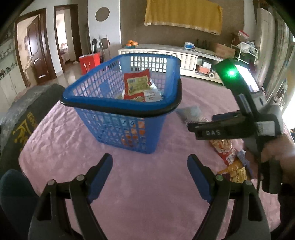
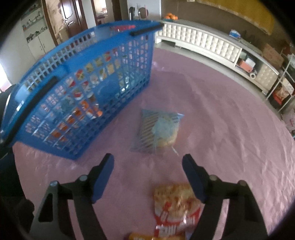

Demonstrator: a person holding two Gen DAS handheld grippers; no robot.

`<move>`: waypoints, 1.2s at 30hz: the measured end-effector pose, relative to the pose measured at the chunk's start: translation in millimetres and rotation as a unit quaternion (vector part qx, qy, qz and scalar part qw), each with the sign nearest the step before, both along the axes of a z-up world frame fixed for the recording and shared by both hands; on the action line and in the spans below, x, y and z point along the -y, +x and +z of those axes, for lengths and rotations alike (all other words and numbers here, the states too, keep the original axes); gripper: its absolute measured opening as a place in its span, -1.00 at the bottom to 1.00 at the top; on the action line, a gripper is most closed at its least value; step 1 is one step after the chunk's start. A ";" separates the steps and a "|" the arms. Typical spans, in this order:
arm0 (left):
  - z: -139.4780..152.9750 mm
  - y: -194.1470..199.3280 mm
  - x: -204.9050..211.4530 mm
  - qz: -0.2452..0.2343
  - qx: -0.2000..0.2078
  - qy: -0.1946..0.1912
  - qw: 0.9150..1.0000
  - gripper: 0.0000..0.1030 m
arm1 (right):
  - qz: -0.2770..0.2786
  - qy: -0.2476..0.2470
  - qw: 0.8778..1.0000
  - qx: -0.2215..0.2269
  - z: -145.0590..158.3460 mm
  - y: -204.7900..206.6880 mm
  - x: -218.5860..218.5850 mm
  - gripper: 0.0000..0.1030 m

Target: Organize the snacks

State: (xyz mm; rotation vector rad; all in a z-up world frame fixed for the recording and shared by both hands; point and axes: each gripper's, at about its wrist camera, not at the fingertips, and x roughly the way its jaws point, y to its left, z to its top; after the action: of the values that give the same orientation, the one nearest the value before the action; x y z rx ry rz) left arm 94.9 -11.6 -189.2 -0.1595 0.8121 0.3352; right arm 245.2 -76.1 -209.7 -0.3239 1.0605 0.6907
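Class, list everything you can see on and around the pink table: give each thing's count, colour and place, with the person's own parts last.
basket: one, blue, on the pink cloth, snacks inside
red packet: one, inside the basket
pale blue packet: one, on the cloth beside the basket
red-and-yellow packet: one, on the cloth under the right gripper
left gripper: blue fingers, open
right gripper: blue fingers, open
hand: one, holding the right gripper

A pink cloth (image 1: 147, 193) spreads beneath and ahead of the fingers. Far beyond their tips, a long white cabinet (image 1: 184, 55) lines a brown wall (image 1: 129, 22), with a yellow cloth (image 1: 184, 14) hanging above. Off to the left, dark wooden doors (image 1: 35, 53) stand by a glossy floor (image 1: 71, 72).
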 end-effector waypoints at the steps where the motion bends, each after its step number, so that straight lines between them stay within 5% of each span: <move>1: -1.6 0.1 0.1 0.002 -0.001 -0.002 1.000 0.58 | 0.001 0.000 1.000 -0.005 -2.7 3.2 -1.1 0.44; 14: -4.0 4.8 -2.7 0.013 -0.003 -0.011 1.000 0.58 | 0.009 -0.066 0.998 0.013 -19.4 23.8 -20.3 0.41; 20: -0.3 1.3 -1.3 0.011 0.000 -0.015 1.000 0.58 | 0.008 -0.040 0.999 0.027 -9.8 15.9 -8.3 -0.30; 36: 18.9 -11.4 18.3 -0.020 0.013 -0.023 0.999 0.58 | -0.016 0.018 0.999 0.041 43.5 -46.9 60.2 -0.64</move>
State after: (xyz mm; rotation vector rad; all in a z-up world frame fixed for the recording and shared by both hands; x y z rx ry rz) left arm 83.6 -29.9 -170.3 -0.1912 0.7965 0.2768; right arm 198.4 -136.2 -166.2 -0.3013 0.9719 0.6606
